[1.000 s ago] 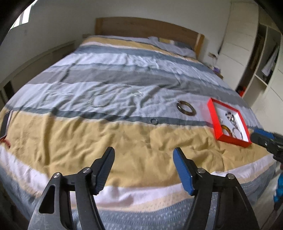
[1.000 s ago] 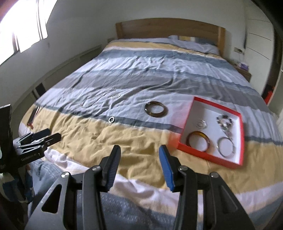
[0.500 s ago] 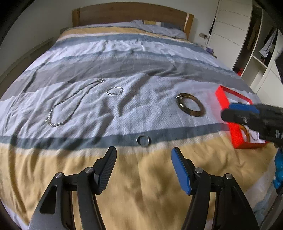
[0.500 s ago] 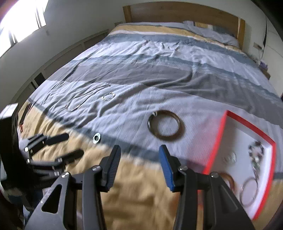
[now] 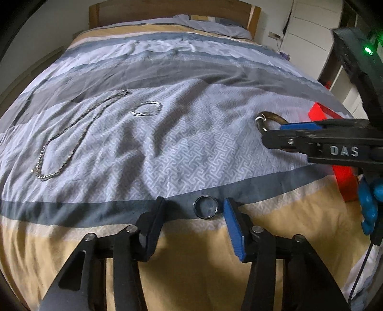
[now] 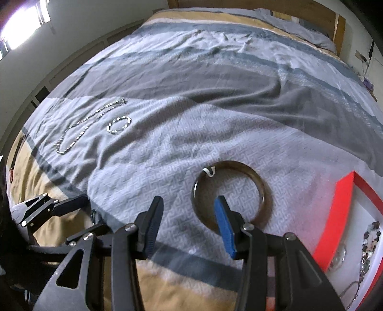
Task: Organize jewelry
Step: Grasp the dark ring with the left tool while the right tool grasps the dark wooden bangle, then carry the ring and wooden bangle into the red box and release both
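Note:
A small dark ring [image 5: 205, 207] lies on the grey stripe of the bedspread, between the tips of my open left gripper [image 5: 194, 207]. A brown bangle [image 6: 228, 195] lies on the patterned stripe; my open right gripper [image 6: 189, 205] straddles its near left rim, blue finger inside the hoop. The bangle also shows in the left wrist view [image 5: 268, 117], partly hidden by the right gripper [image 5: 273, 134]. A silver chain necklace [image 5: 71, 134] and a silver bracelet [image 5: 147, 108] lie further left. The red jewelry box [image 6: 340, 215] sits at right, holding several pieces.
The bedspread [image 5: 191, 71] is wrinkled, with grey, white and yellow stripes. A wooden headboard [image 5: 167, 9] and pillows are at the far end. White wardrobe doors [image 5: 308, 28] stand to the right of the bed. A dark object [image 6: 14, 158] lies at the bed's left edge.
Both grippers have moved forward and down toward the bed. The left one now brackets the small ring; the right one has reached the bangle's rim.

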